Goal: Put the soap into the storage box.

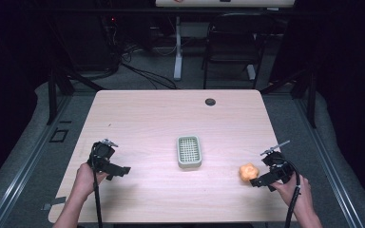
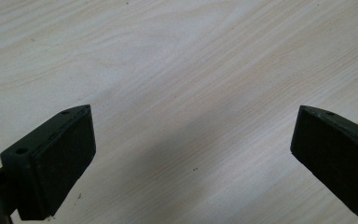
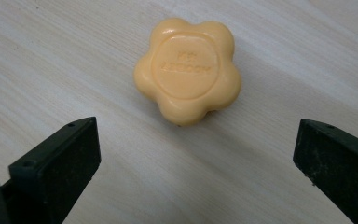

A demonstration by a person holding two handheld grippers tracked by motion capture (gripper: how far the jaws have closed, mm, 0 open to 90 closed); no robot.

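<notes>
Orange flower-shaped soap (image 3: 187, 70) lies flat on the worktop (image 1: 147, 118), well right of the white grid-topped dish (image 1: 189, 151) at centre. Right gripper (image 1: 255, 181) sits just beside the soap — fingers apart, not touching it. Left gripper (image 1: 123, 169) rests well left of the dish — fingers apart over bare wood.

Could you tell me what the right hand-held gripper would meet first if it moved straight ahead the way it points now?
Most likely the orange soap. It lies on the table just beyond the open jaws of the right hand-held gripper, roughly centred between them, though depth is hard to judge.
</notes>
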